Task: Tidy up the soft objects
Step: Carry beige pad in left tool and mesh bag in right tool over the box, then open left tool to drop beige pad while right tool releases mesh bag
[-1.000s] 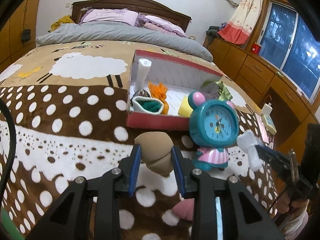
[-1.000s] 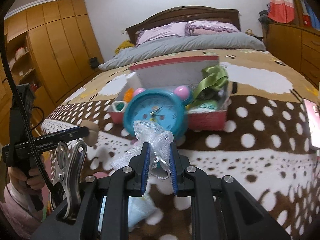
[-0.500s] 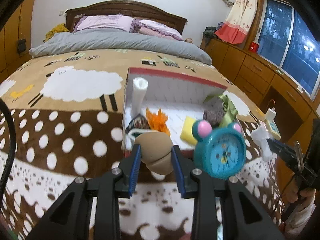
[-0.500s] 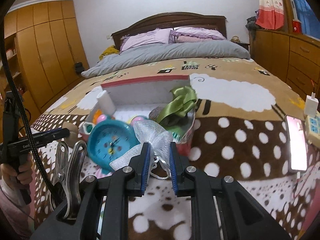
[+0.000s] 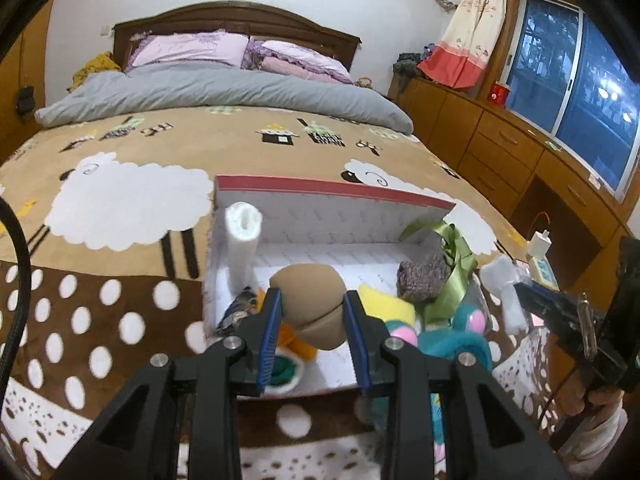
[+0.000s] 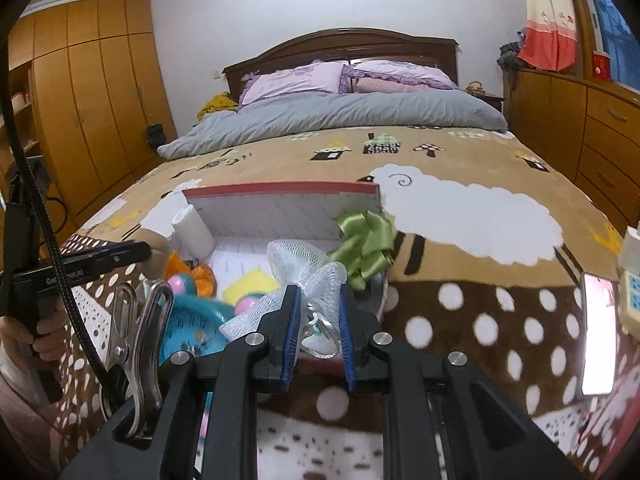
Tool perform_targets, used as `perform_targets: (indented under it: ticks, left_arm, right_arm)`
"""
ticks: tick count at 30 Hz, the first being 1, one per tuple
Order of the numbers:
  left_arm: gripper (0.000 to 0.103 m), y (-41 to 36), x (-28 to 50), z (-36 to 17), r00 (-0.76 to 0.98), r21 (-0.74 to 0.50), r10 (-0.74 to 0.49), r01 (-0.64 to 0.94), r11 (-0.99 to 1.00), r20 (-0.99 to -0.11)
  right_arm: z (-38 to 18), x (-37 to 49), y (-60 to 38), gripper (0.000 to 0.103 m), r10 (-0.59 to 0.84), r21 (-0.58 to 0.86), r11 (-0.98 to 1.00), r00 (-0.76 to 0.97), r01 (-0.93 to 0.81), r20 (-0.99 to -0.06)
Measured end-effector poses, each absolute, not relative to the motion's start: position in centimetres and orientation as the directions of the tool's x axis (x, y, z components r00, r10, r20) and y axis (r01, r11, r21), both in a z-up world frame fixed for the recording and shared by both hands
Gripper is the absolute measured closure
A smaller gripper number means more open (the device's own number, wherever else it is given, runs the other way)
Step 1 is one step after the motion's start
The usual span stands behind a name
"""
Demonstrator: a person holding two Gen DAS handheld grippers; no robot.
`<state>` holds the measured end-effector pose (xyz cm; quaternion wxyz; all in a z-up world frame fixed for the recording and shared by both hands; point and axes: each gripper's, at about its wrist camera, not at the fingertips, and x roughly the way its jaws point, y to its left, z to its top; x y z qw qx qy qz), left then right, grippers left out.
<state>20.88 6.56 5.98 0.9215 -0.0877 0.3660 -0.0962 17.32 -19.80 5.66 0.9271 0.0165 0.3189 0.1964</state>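
My left gripper (image 5: 313, 312) is shut on a tan sponge (image 5: 310, 294), held over the near left part of a red-walled white box (image 5: 332, 192) on the bed. My right gripper (image 6: 318, 316) is shut on a white mesh pouch (image 6: 306, 268), held over the box (image 6: 280, 191) at its near right. Inside the box lie a white foam roll (image 5: 242, 240), an orange cloth (image 6: 196, 274), a yellow sponge (image 5: 390, 308), a green ribbon bow (image 6: 366, 246), a purple-grey scrubber (image 5: 424, 280) and a green-and-white knit piece (image 5: 286, 370).
A teal alarm clock (image 6: 192, 328) with pink ears stands against the box's near wall. A phone (image 6: 598, 336) and a white power strip (image 6: 632, 276) lie on the blanket to the right. A grey duvet (image 5: 224, 92), pillows and wooden cabinets lie beyond.
Both grippers moved forward from the near blanket to above the box, carrying the sponge and the mesh pouch. The clock now sits low beneath them.
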Motion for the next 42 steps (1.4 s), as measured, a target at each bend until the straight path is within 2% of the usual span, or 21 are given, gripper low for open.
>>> perform_targets:
  ticks: [10,21,26,34,39,42]
  left_arm:
    - [0.070,4.8,24.6,5.6,0.685,-0.236,-0.271,0.146,0.961,-0.676]
    - [0.069,3.2,27.3,4.6,0.672,-0.228,-0.268,0.149,0.962,-0.691]
    - [0.062,2.8,27.8,4.2,0.656,-0.215,-0.255,0.143,0.966,-0.710]
    - [0.060,3.0,27.5,4.4,0.657,-0.212,-0.241,0.125,0.969,-0.714]
    - [0.060,3.3,27.0,4.7,0.660,-0.210,-0.237,0.121,0.970,-0.713]
    - [0.060,3.4,26.7,4.9,0.662,-0.208,-0.236,0.122,0.971,-0.711]
  right_arm:
    - [6.0,21.5,-17.3,0.083,0.399,0.143,0.908,0.707,-0.394,-0.585]
    - [3.7,24.9,-16.5,0.083,0.378,0.150,0.916,0.673,-0.373,-0.636]
    - [2.9,26.0,-16.6,0.083,0.386,0.173,0.914,0.653,-0.367,-0.652]
    - [3.3,26.0,-16.4,0.074,0.401,0.186,0.908,0.659,-0.374,-0.636]
    - [3.7,25.6,-16.3,0.064,0.395,0.176,0.912,0.677,-0.371,-0.621]
    - [4.1,25.4,-16.4,0.063,0.395,0.179,0.913,0.684,-0.367,-0.613]
